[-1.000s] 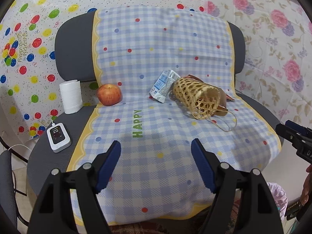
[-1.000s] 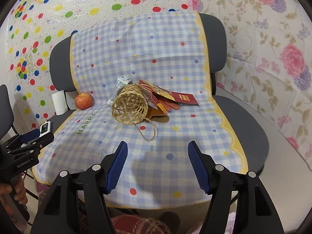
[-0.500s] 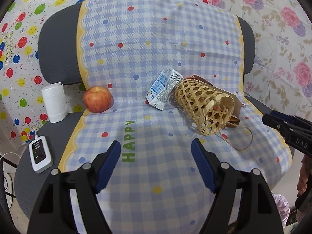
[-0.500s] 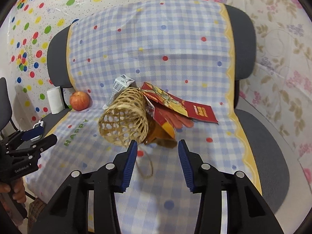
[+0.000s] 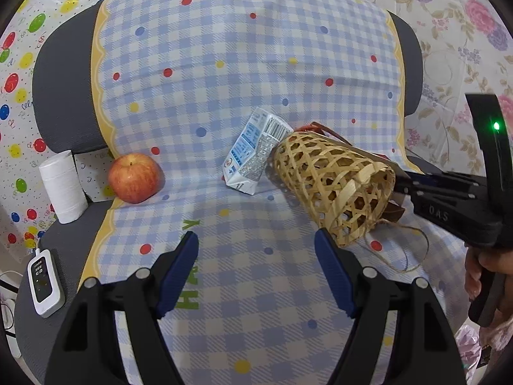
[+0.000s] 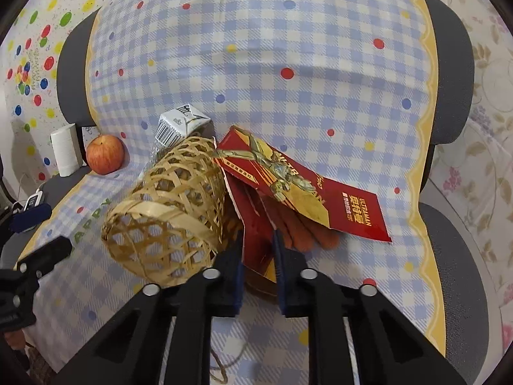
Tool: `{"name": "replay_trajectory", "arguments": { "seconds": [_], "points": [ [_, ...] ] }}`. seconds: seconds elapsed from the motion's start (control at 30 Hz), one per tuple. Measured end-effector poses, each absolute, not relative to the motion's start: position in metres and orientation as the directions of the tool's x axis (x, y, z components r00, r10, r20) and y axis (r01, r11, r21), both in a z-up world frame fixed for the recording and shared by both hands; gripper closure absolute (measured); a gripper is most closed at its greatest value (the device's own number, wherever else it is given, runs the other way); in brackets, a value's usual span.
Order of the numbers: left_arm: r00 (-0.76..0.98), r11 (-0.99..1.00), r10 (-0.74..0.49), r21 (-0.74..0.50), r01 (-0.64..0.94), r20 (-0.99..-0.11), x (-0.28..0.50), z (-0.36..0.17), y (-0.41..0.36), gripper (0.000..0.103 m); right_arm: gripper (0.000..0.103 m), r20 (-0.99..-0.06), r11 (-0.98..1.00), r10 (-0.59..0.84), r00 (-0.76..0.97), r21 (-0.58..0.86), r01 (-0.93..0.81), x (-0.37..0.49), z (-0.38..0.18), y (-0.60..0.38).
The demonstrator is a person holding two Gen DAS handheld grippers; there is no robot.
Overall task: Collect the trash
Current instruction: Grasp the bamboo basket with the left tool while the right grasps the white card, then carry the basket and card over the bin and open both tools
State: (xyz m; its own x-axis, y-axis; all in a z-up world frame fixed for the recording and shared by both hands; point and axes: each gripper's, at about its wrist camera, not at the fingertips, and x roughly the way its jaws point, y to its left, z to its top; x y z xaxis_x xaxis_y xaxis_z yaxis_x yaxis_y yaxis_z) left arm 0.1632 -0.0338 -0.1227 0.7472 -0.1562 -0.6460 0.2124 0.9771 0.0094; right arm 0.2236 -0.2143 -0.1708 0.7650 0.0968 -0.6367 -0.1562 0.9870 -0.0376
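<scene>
Right hand-held gripper (image 6: 259, 258) is narrowed around the lower edge of a red packet (image 6: 256, 240) beside the basket (image 6: 166, 215); whether its pads yet touch cannot be told. Left hand-held gripper (image 5: 256, 271) hangs spread and empty above the chair (image 5: 61, 96) cloth (image 5: 243, 64), short of the carton (image 5: 253, 157).

Step judged: first pickup of trash. Next move calls for a firm pinch, then drawing the packet clear without rolling the basket.

Legible: "HAPPY" on the cloth, "ULTRAMAN" on the red card (image 6: 320, 189); the carton bears a barcode.
</scene>
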Motion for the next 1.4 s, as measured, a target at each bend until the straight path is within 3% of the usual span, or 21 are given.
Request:
{"name": "replay_trajectory", "arguments": {
  "seconds": [0.1, 0.5, 0.67, 0.77, 0.9, 0.97, 1.07, 1.1, 1.13, 1.4],
  "points": [
    [0.744, 0.974, -0.166, 0.01, 0.226, -0.647, 0.159, -0.124, -0.036, 0.03, 0.101, -0.609, 0.993, 0.068, 0.791, -0.037, -0.114, 0.207, -0.159, -0.215],
    [0.745, 0.952, -0.258, -0.03, 0.305, -0.616, 0.144, -0.115, -0.057, 0.03, 0.102, -0.461, 0.996, 0.001, 0.887, 0.078, 0.039, 0.106, -0.099, -0.256],
    [0.749, 0.946, -0.255, 0.004, 0.325, -0.611, 0.155, -0.113, -0.08, 0.03, 0.101, -0.454, 0.995, -0.034, 0.891, 0.069, 0.073, 0.087, -0.097, -0.266],
    [0.745, 0.943, -0.248, 0.023, 0.333, -0.619, 0.167, -0.116, -0.093, 0.038, 0.101, -0.463, 0.993, -0.027, 0.886, 0.088, 0.076, 0.083, -0.103, -0.272],
    [0.76, 0.94, -0.182, 0.115, 0.32, -0.624, 0.183, -0.124, -0.108, 0.041, 0.101, -0.48, 0.991, -0.018, 0.877, 0.106, 0.078, 0.082, -0.111, -0.278],
    [0.749, 0.942, -0.152, 0.135, 0.307, -0.645, 0.193, -0.131, -0.11, 0.048, 0.101, -0.486, 0.99, -0.013, 0.874, 0.114, 0.079, 0.08, -0.114, -0.279],
    [0.717, 0.951, -0.149, 0.1, 0.292, -0.681, 0.201, -0.14, -0.101, 0.068, 0.101, -0.493, 0.989, -0.006, 0.87, 0.125, 0.077, 0.077, -0.118, -0.28],
    [0.707, 0.954, -0.155, 0.082, 0.289, -0.69, 0.201, -0.141, -0.097, 0.086, 0.101, -0.493, 0.989, -0.005, 0.87, 0.127, 0.078, 0.075, -0.118, -0.28],
    [0.703, 0.958, -0.161, 0.062, 0.281, -0.693, 0.2, -0.141, -0.092, 0.094, 0.101, -0.493, 0.988, -0.002, 0.87, 0.131, 0.076, 0.073, -0.119, -0.279],
    [0.759, 0.958, -0.235, -0.015, 0.285, -0.608, 0.149, -0.096, -0.066, 0.099, 0.101, -0.466, 0.987, 0.01, 0.885, 0.146, 0.066, 0.046, -0.106, -0.271]
  ]
}}
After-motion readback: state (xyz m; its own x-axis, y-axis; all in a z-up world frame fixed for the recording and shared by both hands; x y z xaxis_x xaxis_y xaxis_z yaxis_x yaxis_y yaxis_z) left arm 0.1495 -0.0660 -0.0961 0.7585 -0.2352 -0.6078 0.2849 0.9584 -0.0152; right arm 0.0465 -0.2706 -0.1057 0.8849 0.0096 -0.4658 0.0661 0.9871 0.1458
